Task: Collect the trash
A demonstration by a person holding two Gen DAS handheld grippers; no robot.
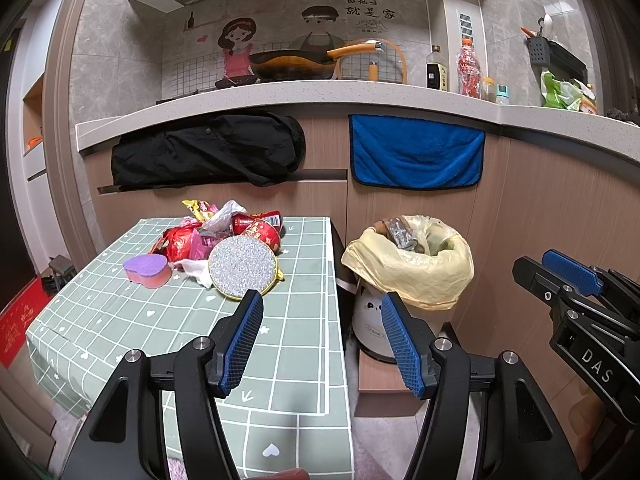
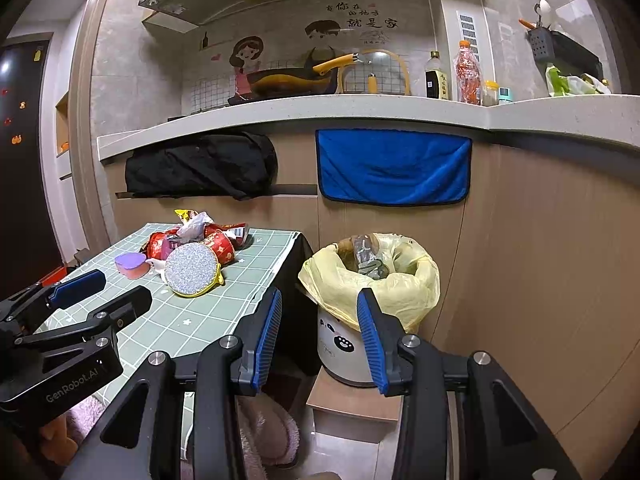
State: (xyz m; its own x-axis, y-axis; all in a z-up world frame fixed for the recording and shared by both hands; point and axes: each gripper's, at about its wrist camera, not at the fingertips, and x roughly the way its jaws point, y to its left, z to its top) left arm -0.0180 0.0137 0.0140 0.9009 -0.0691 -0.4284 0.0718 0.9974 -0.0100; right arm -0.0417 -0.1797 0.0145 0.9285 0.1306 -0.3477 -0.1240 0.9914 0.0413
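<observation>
A heap of trash (image 1: 218, 232) (image 2: 200, 236) lies at the far end of a small table with a green checked cloth (image 1: 280, 344) (image 2: 188, 320): red snack wrappers, crumpled paper, a round silver scouring pad (image 1: 242, 266) (image 2: 191, 269) and a purple heart-shaped sponge (image 1: 145, 270) (image 2: 130, 265). Right of the table stands a white bin with a yellow liner (image 1: 408, 268) (image 2: 368, 276), partly filled. My left gripper (image 1: 322, 340) is open and empty, short of the heap. My right gripper (image 2: 318, 340) is open and empty, in front of the bin.
Behind the table runs a kitchen counter (image 1: 360, 98) with a black bag (image 1: 208, 152) and a blue towel (image 1: 416, 152) hanging from its cabinet front. The bin stands on a low wooden box (image 2: 352, 404). A pink fluffy slipper (image 2: 264, 428) lies on the floor below.
</observation>
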